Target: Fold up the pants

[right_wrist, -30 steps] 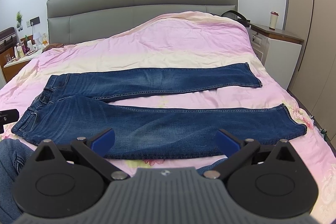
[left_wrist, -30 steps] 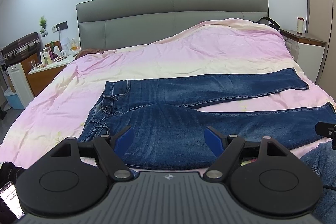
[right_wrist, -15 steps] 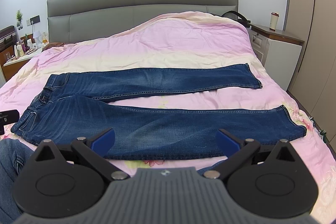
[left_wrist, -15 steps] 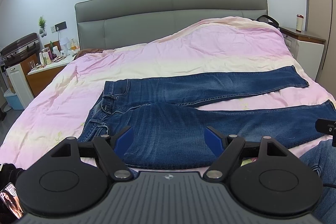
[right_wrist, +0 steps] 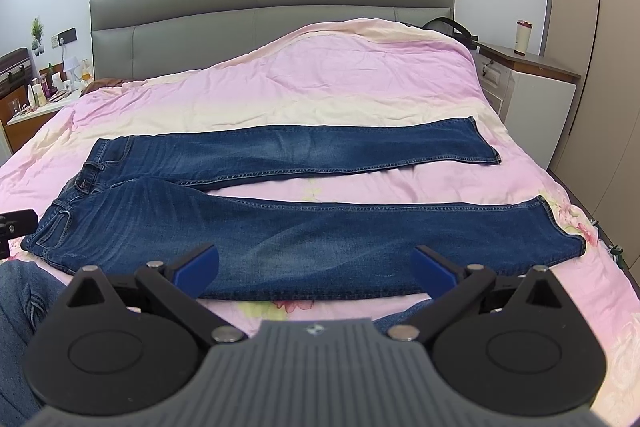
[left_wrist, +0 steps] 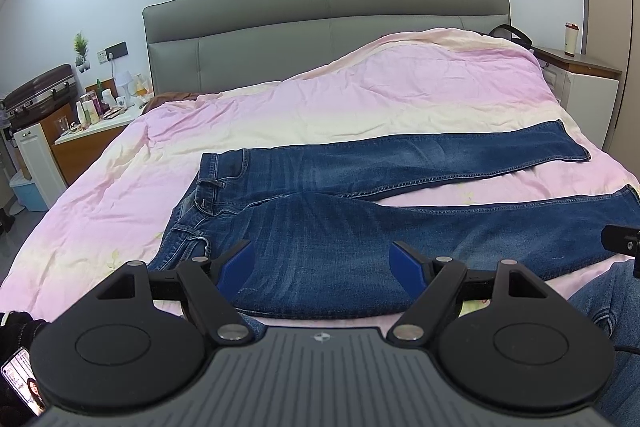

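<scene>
Blue jeans [left_wrist: 360, 227] lie flat on the pink bed cover, waistband to the left and both legs spread apart to the right. They also show in the right wrist view [right_wrist: 300, 227]. My left gripper [left_wrist: 324, 261] is open and empty, held above the near edge of the jeans by the hip. My right gripper [right_wrist: 316, 267] is open and empty, above the near leg's lower edge. Part of the right gripper [left_wrist: 620, 239] shows at the right edge of the left wrist view.
The bed [left_wrist: 120, 195] has a grey headboard [right_wrist: 260, 7]. A cluttered nightstand [left_wrist: 92, 123] stands at the left, a white nightstand [right_wrist: 532, 87] with a cup [right_wrist: 523, 37] at the right. The person's denim-clad legs [left_wrist: 608, 307] are at the bed's near edge.
Both grippers have shifted only slightly, and the view has dipped a little. The jeans have not moved. Both grippers stay open.
</scene>
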